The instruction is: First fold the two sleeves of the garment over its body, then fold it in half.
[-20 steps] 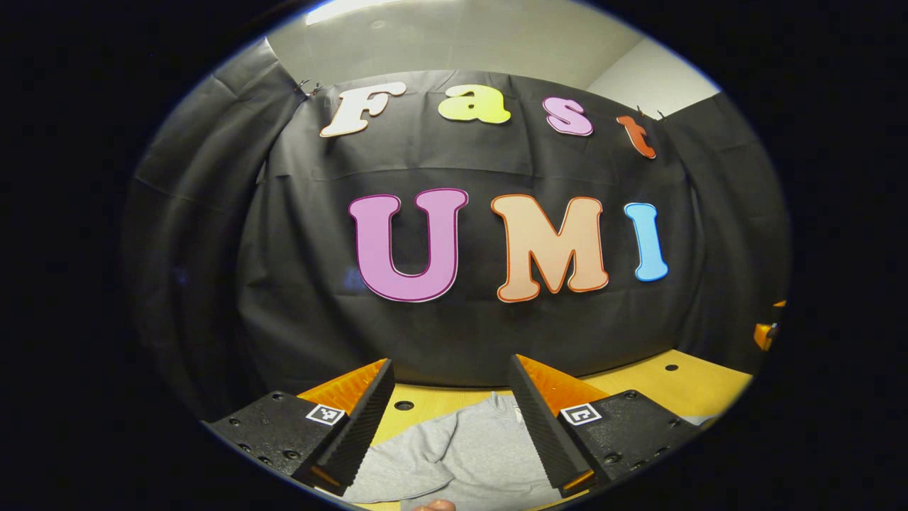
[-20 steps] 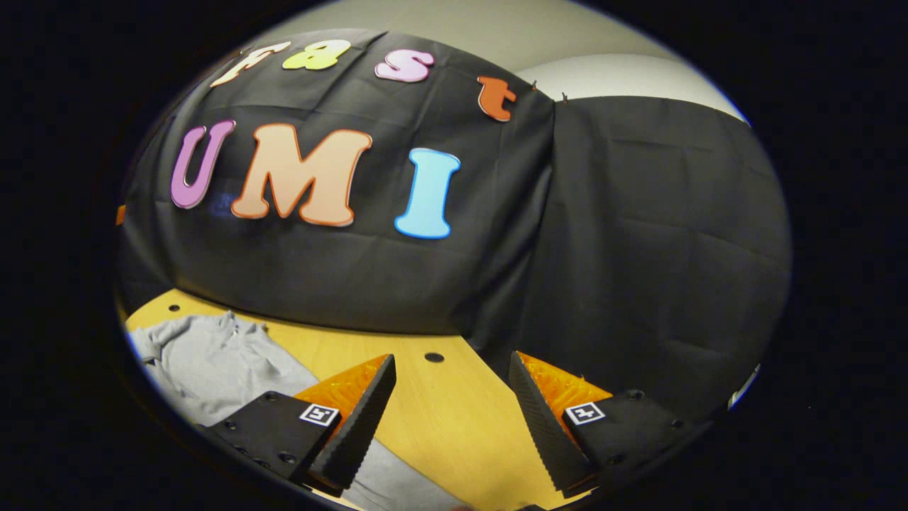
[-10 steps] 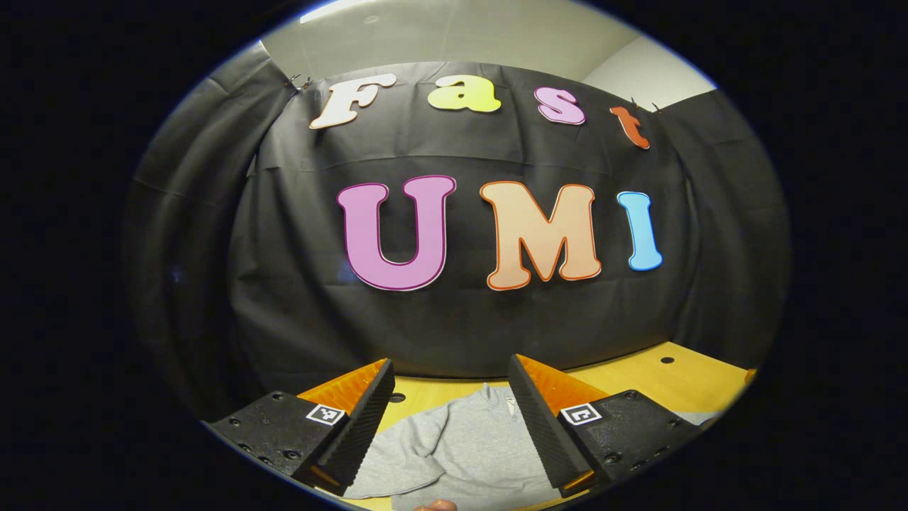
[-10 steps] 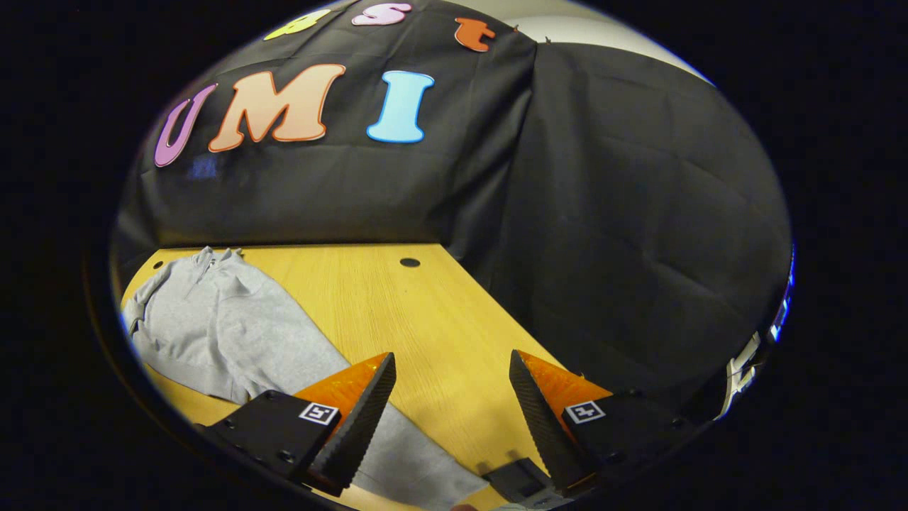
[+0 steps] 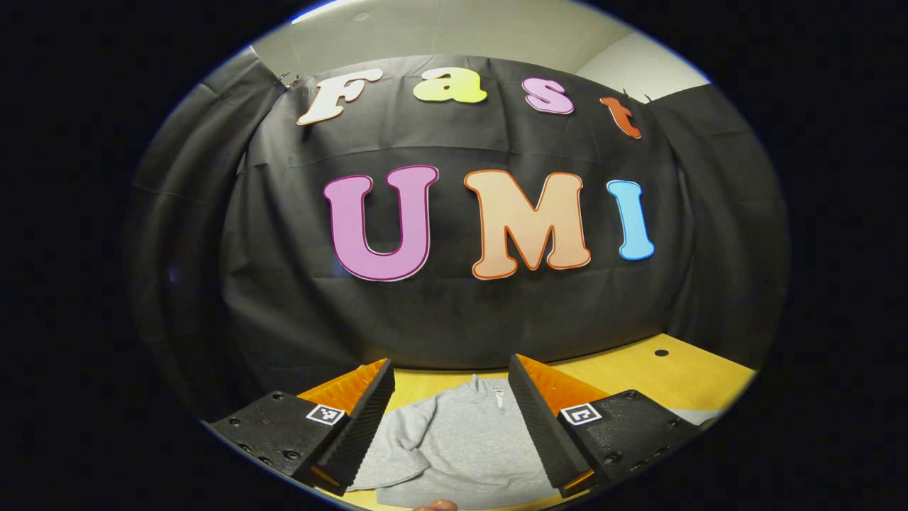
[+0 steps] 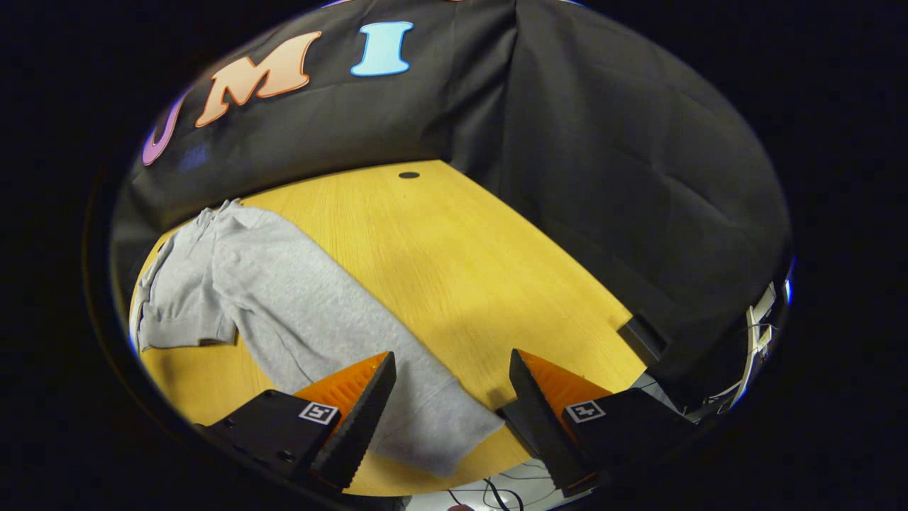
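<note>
Sweatshirt flat on the table, curtain behind.

Left gripper view: sweatshirt [image 5: 457,443] lies on the table [image 5: 638,372], collar toward the curtain [image 5: 284,298] at the far edge, seen between the left gripper [image 5: 450,433] fingers (spread apart, above the cloth). Right gripper view: sweatshirt [image 6: 284,305] on the table's [image 6: 461,248] left part, one sleeve [image 6: 397,383] running toward the near edge, its end between the parted fingers of the right gripper [image 6: 450,426]; cables [image 6: 496,490] past that edge.
</note>
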Demonstrator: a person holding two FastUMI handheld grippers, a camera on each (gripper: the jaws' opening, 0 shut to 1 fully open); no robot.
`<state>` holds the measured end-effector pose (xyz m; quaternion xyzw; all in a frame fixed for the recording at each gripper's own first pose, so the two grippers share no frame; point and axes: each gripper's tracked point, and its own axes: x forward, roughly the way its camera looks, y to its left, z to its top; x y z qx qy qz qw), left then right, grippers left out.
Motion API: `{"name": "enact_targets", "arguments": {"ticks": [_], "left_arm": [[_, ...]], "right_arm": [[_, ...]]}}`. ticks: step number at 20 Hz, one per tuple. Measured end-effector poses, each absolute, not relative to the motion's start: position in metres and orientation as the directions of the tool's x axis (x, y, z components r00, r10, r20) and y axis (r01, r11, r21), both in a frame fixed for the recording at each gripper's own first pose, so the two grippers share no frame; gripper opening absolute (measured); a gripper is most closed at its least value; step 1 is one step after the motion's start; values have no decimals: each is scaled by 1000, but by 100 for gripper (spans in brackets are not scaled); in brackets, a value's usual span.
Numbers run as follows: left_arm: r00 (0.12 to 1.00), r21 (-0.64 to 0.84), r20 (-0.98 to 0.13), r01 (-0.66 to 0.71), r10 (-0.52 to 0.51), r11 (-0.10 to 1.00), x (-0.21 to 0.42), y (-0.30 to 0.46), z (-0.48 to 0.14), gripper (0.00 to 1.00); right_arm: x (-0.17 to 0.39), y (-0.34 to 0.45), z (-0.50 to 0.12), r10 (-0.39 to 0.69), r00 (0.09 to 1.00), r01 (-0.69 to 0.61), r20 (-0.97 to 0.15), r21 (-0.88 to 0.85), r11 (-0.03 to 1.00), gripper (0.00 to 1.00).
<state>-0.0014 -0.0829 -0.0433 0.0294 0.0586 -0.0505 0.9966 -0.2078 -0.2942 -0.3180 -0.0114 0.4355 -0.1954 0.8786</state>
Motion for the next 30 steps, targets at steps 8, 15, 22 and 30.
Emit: {"name": "enact_targets", "arguments": {"ticks": [8,15,22,30], "left_arm": [[986,71,-134,113,-103,991,-3,-132,-49,94],[989,59,-125,88,-80,994,-10,-158,-50,92],[992,83,-104,82,-73,993,5,-131,-42,92],[994,81,-107,-11,20,997,3,-49,-42,92]], "right_arm": [[-221,-285,-349,-214,486,207,-847,-126,970,96],[-212,-269,-360,-70,428,163,-901,1,987,16],[-168,-253,-331,-63,485,228,-872,57,972,10],[-81,-188,-291,-13,600,181,-800,121,976,10]]}}
